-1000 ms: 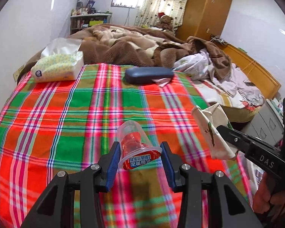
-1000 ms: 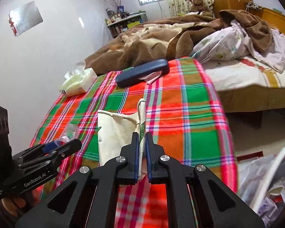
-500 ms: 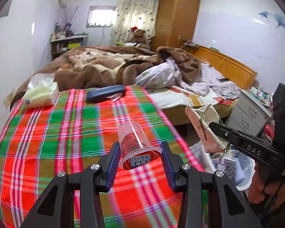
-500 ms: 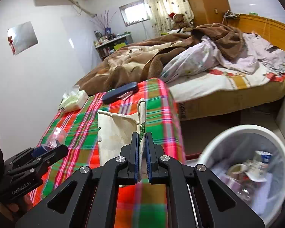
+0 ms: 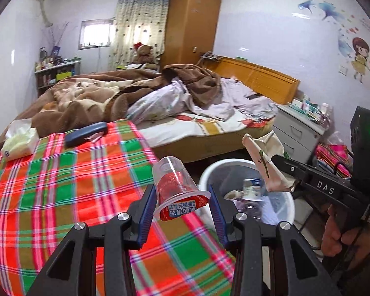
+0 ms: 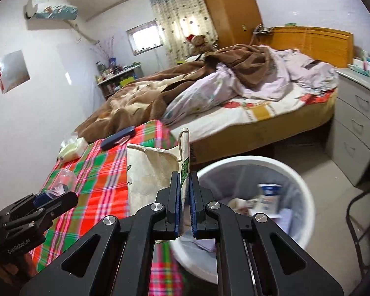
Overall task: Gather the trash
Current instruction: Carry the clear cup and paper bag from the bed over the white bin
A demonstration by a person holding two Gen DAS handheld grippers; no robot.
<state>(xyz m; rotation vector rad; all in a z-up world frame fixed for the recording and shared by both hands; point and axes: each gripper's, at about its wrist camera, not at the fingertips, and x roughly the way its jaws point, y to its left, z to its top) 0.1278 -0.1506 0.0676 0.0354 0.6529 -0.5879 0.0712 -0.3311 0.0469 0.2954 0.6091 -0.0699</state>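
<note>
My left gripper [image 5: 182, 203] is shut on a clear plastic cup [image 5: 176, 187] with a red label, held above the plaid bed edge beside the bin; the cup also shows in the right wrist view [image 6: 61, 181]. My right gripper [image 6: 184, 198] is shut on a crumpled cream paper bag [image 6: 153, 172], held over the near rim of a white trash bin [image 6: 301, 185]. The bag [image 5: 264, 162] and bin [image 5: 224, 165] also show in the left wrist view. The bin holds a carton, a bottle and papers.
A plaid cloth [image 5: 61, 177] covers the near bed, with a tissue pack [image 5: 19, 143] and a dark blue case [image 5: 86, 130] at its far end. A second bed with brown blankets [image 5: 111, 93] lies behind. A grey drawer unit [image 6: 357, 128] stands right of the bin.
Both grippers have swung right, away from the plaid bed and toward the white bin. The bag now hangs over the bin's rim and the cup is beside it. Both grips are unchanged.
</note>
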